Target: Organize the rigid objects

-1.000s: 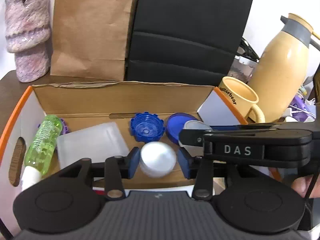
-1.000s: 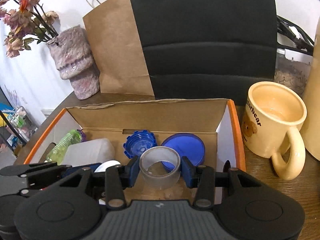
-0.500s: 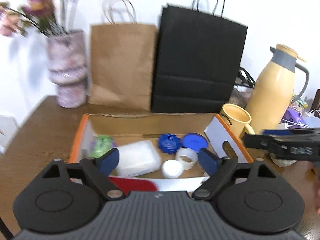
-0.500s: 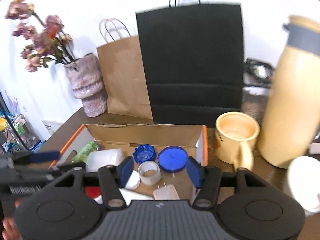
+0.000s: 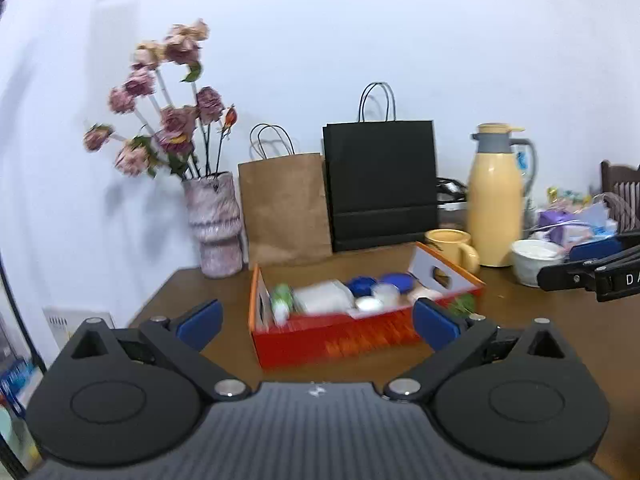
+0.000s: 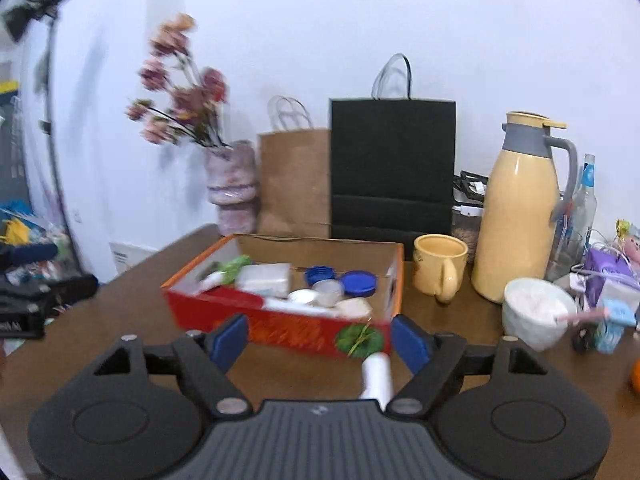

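Box [image 6: 288, 330] sits mid-frame, holding caps, tape ring and bottle. White tube [image 6: 376, 376] lies outside, low centre, between the right gripper [image 6: 320, 340] fingers. Both grippers released, empty; left gripper [image 5: 316, 324] hangs back. Judged between placements; next: close on tube. Readable: partial "D" on right gripper, right edge of the left view.

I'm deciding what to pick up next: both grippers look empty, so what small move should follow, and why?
Probably lower the open right gripper toward the white cylindrical tube lying on the brown wooden table just outside the red cardboard box. It seems to be the one small rigid item outside the box, and it lies between the fingers. The left gripper is also open.
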`<move>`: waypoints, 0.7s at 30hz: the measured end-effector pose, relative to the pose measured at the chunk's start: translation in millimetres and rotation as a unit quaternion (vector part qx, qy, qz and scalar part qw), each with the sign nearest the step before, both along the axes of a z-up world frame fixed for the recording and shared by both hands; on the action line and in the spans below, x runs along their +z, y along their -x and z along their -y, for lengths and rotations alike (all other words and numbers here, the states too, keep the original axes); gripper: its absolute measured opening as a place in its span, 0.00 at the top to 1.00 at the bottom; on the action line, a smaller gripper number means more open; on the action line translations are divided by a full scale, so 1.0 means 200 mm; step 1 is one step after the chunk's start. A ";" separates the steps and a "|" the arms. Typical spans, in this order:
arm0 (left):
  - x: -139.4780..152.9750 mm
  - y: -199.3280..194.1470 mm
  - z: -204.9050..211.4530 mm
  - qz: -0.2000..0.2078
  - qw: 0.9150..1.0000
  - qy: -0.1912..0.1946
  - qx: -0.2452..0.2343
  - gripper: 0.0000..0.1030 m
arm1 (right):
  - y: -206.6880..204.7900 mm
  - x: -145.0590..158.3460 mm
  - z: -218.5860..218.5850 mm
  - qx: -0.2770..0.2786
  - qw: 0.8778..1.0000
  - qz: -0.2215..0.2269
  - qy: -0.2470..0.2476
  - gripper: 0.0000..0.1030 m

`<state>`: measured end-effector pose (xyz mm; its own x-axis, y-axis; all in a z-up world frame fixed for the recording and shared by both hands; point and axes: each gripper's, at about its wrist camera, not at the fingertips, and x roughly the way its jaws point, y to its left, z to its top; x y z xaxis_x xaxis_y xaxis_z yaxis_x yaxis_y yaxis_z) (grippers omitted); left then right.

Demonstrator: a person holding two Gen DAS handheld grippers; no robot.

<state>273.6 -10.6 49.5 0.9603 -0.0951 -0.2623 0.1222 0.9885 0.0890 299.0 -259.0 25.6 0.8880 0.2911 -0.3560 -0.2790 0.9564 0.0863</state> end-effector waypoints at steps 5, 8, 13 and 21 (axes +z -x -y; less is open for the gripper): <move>-0.18 0.37 -0.07 -0.021 0.997 0.066 0.035 0.00 | 0.37 -0.18 0.02 -0.035 0.998 -0.009 -0.050 0.20; -0.25 0.45 -0.11 -0.065 0.993 0.087 0.050 0.00 | 0.48 -0.26 0.01 -0.031 0.998 -0.028 -0.042 0.20; -0.24 0.49 -0.13 -0.059 0.992 0.091 0.059 0.00 | 0.55 -0.28 0.00 -0.035 0.999 -0.023 -0.034 0.20; -0.26 0.44 -0.07 -0.067 0.993 0.084 0.049 0.00 | 0.54 -0.32 0.01 -0.037 0.998 -0.032 -0.033 0.20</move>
<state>185.0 3.4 -2.1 0.9247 -0.0563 -0.3764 0.0246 0.9958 -0.0886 191.1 -260.1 -38.8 0.8837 0.2511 -0.3951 -0.2002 0.9656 0.1659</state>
